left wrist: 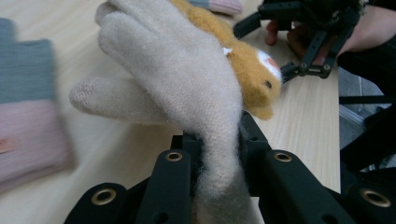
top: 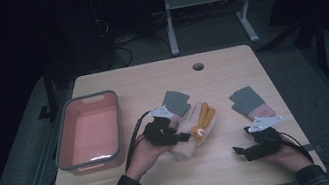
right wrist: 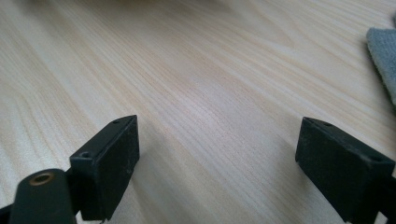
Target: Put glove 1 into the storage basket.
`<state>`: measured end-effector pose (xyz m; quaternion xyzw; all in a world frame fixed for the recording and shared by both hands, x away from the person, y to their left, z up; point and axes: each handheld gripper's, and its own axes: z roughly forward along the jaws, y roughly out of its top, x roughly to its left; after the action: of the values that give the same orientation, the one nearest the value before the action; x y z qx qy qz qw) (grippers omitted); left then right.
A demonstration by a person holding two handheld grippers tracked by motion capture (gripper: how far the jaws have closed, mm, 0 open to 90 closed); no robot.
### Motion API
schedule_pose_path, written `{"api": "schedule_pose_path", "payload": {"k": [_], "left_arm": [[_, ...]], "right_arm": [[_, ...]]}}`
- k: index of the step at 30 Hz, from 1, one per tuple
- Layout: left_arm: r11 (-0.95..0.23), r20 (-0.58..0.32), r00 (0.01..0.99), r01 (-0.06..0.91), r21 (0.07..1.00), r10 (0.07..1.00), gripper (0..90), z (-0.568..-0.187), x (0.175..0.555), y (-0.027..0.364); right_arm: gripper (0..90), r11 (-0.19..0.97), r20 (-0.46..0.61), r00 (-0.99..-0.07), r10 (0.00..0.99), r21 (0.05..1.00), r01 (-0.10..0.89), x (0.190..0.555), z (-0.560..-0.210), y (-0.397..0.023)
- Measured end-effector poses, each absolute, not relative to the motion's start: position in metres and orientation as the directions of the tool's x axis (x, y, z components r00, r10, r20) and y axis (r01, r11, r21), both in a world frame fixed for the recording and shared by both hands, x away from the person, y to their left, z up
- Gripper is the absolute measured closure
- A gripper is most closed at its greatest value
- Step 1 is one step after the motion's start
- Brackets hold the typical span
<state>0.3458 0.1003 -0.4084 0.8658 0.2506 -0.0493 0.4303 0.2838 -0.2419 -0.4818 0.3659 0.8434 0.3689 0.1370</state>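
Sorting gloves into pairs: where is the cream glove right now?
High view: the cream glove is at the table's middle, clamped in the left gripper, touching the orange glove.

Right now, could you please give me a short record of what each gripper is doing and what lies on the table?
left gripper: shut on the cream glove, which has an orange animal face
right gripper: open, jaws wide apart over bare wood, holding nothing
table: light wood
bin: pink with grey rim, at the table's left, looks empty
other gloves: one grey and pink glove near the right gripper, another beside the cream one
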Motion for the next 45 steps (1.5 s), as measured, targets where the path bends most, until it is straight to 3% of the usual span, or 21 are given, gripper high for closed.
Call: {"api": "schedule_pose_path", "payload": {"k": [31, 45], "left_arm": [[-0.434, -0.247, 0.809, 0.512, 0.741, 0.533, 77.1, -0.352, 0.359, 0.197], [-0.358, -0.240, 0.739, 0.550, 0.755, 0.629, 77.1, -0.337, 0.358, 0.259]], "right_arm": [[13.1, 0.460, 0.038, -0.695, 0.718, 0.723, 0.515, 0.284, -0.482, -0.242], [13.1, 0.460, 0.039, -0.695, 0.718, 0.723, 0.516, 0.284, -0.482, -0.242]]}}
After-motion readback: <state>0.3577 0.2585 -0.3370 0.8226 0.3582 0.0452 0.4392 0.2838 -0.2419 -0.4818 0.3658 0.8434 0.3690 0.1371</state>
